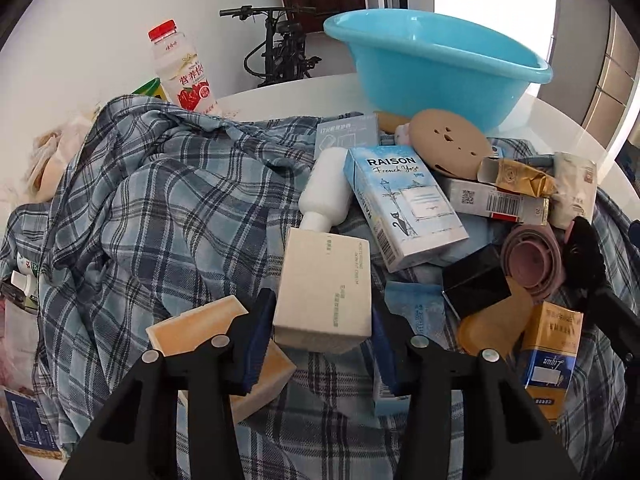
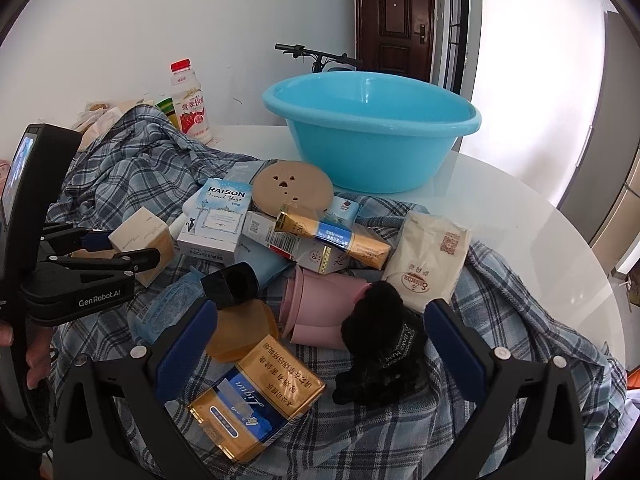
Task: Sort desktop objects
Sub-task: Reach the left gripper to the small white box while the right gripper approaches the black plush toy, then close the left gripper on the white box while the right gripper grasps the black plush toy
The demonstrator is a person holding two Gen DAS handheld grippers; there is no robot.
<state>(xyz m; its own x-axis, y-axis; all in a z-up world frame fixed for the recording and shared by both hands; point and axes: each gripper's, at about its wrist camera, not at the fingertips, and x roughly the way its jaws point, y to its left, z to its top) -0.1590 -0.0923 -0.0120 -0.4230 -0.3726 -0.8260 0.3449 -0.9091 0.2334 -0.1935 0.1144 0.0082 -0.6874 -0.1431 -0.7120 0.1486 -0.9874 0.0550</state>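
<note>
While your left gripper (image 1: 320, 344) stands spread around the beige box (image 1: 326, 288), its pads beside the side faces but not clearly pressing, square them on those flat faces before you squeeze, so the box lifts without dragging the plaid cloth (image 1: 160, 208). Your right gripper (image 2: 320, 344) hangs wide open over the gold pack (image 2: 256, 396) and black scrunchie (image 2: 380, 344). Beyond the pile the blue basin (image 2: 372, 132) sits empty, likely your drop point.
</note>
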